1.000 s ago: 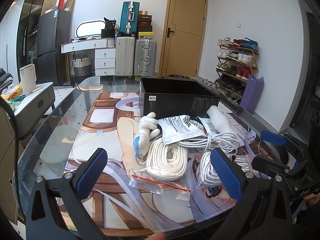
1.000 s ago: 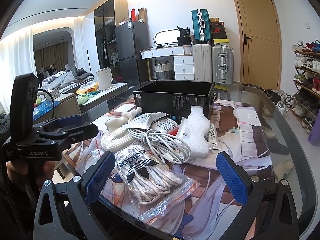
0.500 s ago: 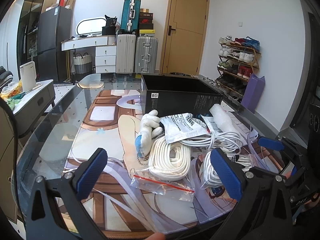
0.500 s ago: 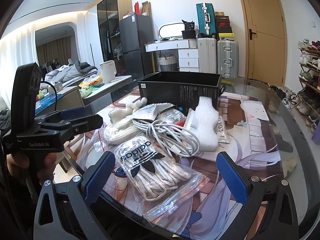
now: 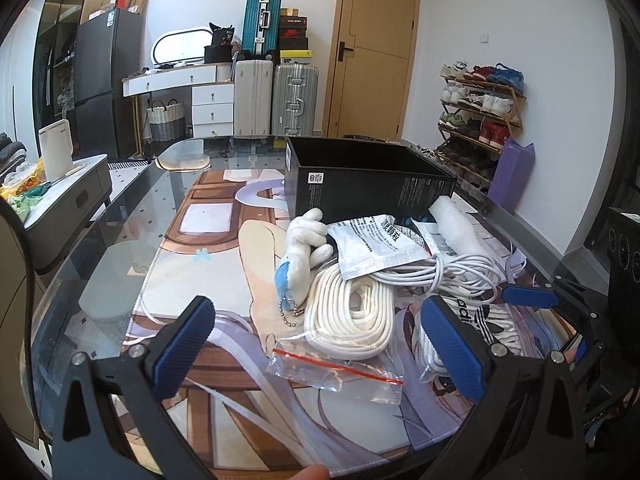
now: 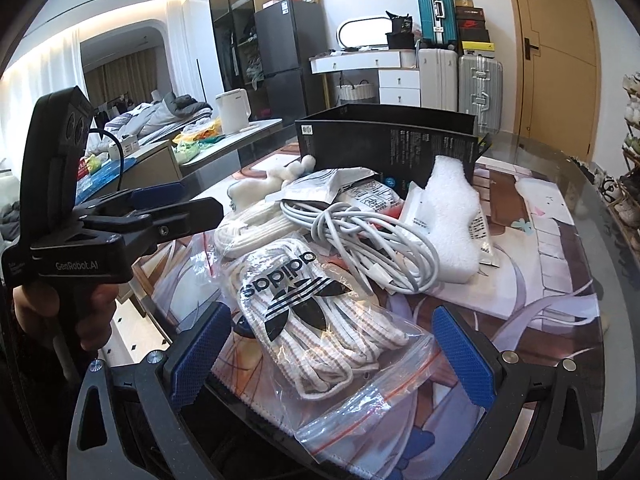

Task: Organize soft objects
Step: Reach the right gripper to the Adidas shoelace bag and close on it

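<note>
Left wrist view: your left tool [image 5: 320,340] hung released above the coiled white rope [image 5: 352,312] on the worktop [image 5: 120,240]. Right wrist view: your right tool [image 6: 332,352], also spread empty, straddled the clear zip bag of striped white laces [image 6: 316,312], lying dead ahead, nearest that hand, before the open black cardboard box [image 6: 400,140].

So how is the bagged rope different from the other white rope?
The bagged rope is sealed in a clear zip bag with a black logo, and has faint stripes. The bare rope lies loose on the mat in a neat oval coil, plain white. Both are soft white cords.
</note>
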The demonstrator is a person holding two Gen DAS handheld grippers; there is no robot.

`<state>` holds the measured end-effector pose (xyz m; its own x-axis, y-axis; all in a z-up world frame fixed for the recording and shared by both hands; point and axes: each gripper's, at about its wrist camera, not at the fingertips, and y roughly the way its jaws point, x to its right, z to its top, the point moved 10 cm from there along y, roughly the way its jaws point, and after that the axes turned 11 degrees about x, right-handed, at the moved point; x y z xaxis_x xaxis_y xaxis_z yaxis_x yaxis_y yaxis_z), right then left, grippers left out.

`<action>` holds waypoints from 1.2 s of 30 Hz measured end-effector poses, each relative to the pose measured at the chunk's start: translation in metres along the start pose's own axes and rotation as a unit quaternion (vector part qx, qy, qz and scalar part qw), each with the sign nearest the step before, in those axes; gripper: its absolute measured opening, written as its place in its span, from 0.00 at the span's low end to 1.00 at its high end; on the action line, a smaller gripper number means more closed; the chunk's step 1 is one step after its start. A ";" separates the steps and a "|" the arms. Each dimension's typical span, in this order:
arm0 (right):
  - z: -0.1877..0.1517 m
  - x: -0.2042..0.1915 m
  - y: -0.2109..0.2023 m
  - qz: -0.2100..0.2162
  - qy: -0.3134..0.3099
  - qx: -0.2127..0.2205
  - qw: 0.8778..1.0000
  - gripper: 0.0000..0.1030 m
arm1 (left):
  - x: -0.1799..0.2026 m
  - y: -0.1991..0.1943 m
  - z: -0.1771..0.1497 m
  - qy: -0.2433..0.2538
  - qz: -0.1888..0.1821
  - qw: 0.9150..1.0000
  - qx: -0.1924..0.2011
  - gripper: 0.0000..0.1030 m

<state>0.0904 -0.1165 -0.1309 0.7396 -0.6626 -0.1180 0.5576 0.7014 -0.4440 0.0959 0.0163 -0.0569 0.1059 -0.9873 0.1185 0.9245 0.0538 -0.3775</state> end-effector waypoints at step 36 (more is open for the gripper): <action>0.002 -0.033 -0.003 0.069 -0.036 0.004 0.997 0.41 | -0.004 0.001 -0.002 0.001 0.000 1.000 -0.003 1.00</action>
<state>0.0648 -0.0965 -0.1235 0.8348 -0.5387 -0.1135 0.4508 0.7873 -0.4207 0.0958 0.0195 -0.0598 0.1042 -0.9877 0.1163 0.9223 0.0522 -0.3829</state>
